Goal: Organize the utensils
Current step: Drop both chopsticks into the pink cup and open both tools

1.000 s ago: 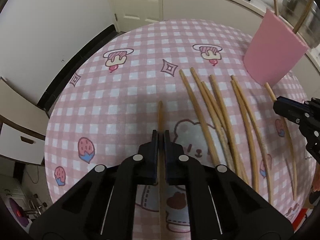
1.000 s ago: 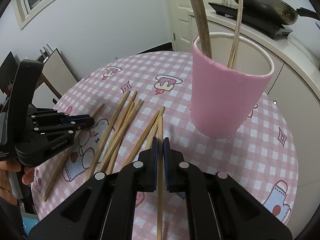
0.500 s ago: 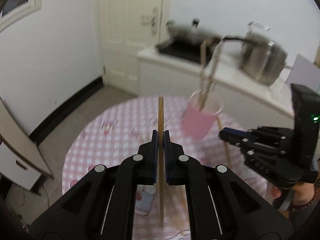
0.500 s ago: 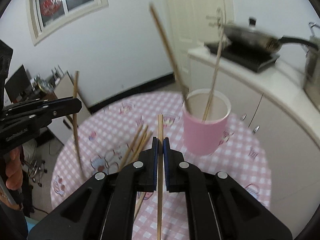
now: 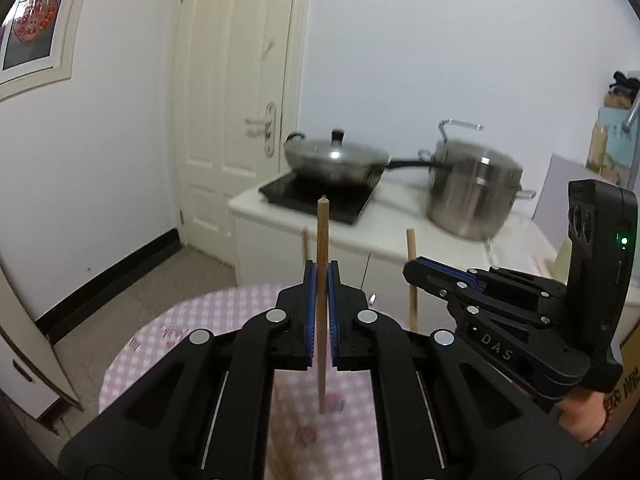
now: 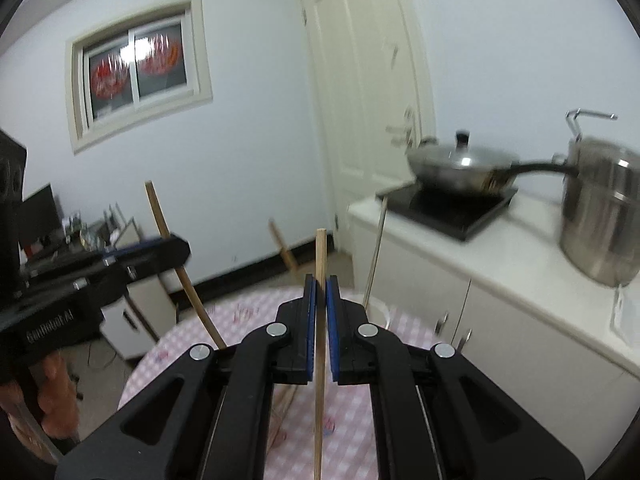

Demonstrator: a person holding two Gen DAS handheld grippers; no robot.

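Note:
My left gripper (image 5: 320, 276) is shut on a wooden chopstick (image 5: 322, 236) that stands upright, high above the pink checked table (image 5: 192, 320). My right gripper (image 6: 320, 285) is shut on a second upright chopstick (image 6: 320, 252). Each view shows the other tool: the right gripper (image 5: 412, 272) at the right with its stick (image 5: 412, 304), the left gripper (image 6: 180, 250) at the left with its slanted stick (image 6: 158, 212). Only a blurred pale rim of the pink cup (image 6: 380, 309) shows behind my right fingers, with two sticks (image 6: 282, 246) rising from it.
Behind the table runs a white counter (image 5: 384, 236) bearing a black hob, a lidded wok (image 5: 334, 158) and a steel pot (image 5: 472, 188). A white door (image 5: 236, 100) is at the back left. A person's hand (image 6: 52, 384) holds the left tool.
Both grippers rose off the table with their chopsticks and tipped upward. The table, the loose sticks and the cup dropped low or out of view; the counter now fills the middle.

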